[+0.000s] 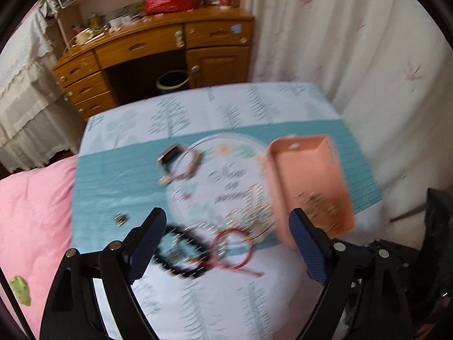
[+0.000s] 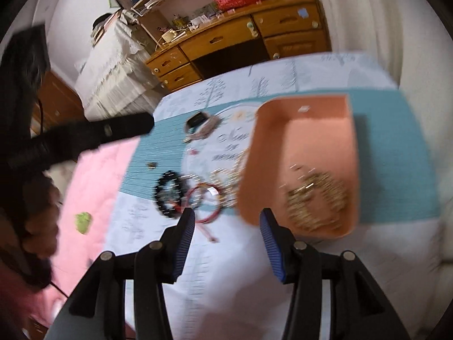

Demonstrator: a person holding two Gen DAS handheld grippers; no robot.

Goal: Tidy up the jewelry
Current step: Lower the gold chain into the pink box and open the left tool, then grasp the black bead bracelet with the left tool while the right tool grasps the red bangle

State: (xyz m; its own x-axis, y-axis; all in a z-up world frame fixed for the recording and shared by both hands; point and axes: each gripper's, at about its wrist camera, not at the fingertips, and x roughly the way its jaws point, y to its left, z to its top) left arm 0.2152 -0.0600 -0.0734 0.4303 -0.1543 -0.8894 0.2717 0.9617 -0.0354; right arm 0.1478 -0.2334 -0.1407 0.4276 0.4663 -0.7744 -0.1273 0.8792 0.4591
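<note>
Behind everything stands a wooden desk (image 1: 158, 42) beside pale curtains; nearer lies a teal and white cloth (image 1: 119, 187) whose blurred script cannot be read. Both the left gripper (image 1: 228, 221) and right gripper (image 2: 228, 215) have jaws apart, holding nothing. Between the left jaws lie a black bead bracelet (image 1: 181, 255) and red cord bracelet (image 1: 232, 248). Beyond the right jaws' right side sits a peach rectangular box (image 2: 320, 141) containing gold chains (image 2: 314, 198).

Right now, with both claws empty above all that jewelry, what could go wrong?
1. The black bead bracelet and red cord bracelet overlap, so a pinch may lift both.
2. The gold chain lies against the pink box; pulling it might drag the box.
3. The small earring looks hard for the wide left claw to pinch.
</note>
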